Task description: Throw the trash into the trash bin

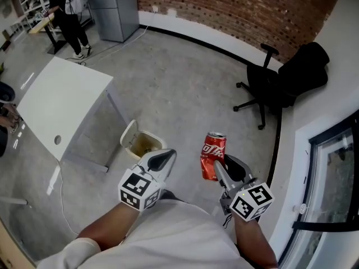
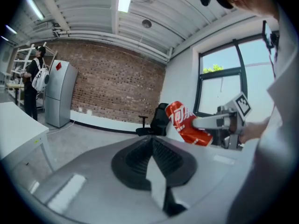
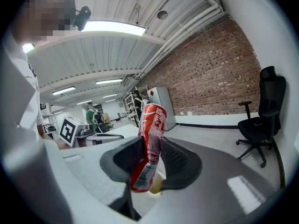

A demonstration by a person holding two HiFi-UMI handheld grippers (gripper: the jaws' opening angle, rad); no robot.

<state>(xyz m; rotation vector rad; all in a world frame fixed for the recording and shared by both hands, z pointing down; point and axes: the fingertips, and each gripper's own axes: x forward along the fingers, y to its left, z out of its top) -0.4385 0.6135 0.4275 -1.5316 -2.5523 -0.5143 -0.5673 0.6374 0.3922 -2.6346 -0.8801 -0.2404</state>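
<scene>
White shirt: fills the bottom edge of the head view, with both forearms reaching forward from it.
Worktop: white, at the left of the head view, standing on the grey concrete floor.
Bystander: stands at the far top left with a white backpack, well apart from everything else.
Left gripper: held low over the floor with its jaws pressed together; nothing sits between them in the left gripper view. In the head view its tip overlaps the near edge of the bin.
Trash bin: beige, on the floor just beside the worktop's near corner, its lid tipped back and open.
Can: red drink can, held in the air to the right of the bin and not inside it, leaning slightly.
Right gripper: jaws pinching the can's sides; the right gripper view shows a pad against each side of it.
Office chair: black, on castors, near the brick wall.
Window: dark-framed, along the right edge.
</scene>
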